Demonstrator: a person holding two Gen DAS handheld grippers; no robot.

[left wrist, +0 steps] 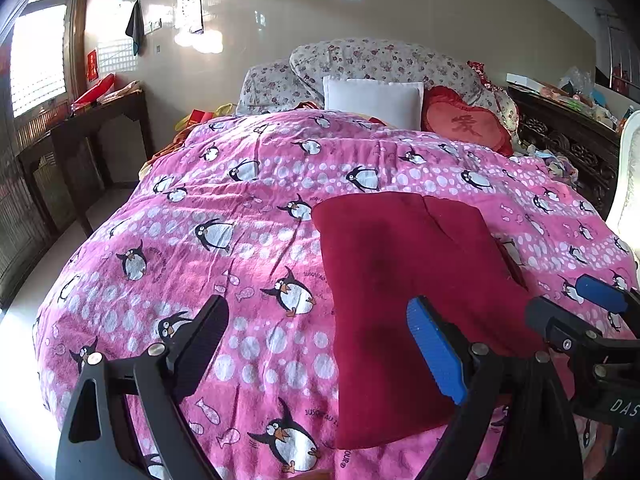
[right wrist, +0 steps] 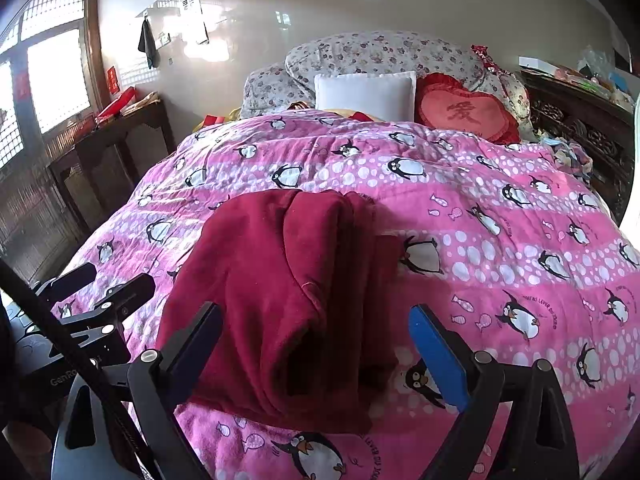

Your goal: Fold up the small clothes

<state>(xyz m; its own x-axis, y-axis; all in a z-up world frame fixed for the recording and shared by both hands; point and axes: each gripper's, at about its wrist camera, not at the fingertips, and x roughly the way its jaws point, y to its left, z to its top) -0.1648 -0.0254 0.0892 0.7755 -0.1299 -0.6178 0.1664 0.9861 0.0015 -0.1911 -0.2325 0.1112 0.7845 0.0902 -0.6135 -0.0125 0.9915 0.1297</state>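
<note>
Folded dark red garment lying on the pink penguin quilt, both grippers empty.
The left gripper and the right gripper are hovering near the garment's near edge, fingers spread wide, gripping nothing, touching no cloth.

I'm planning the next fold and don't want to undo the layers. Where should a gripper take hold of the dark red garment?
Probably at the near hem of the dark red garment, coming in low from the front. It lies flat on the pink penguin quilt, its near edge between the open right gripper fingers, stacked layers together.
</note>
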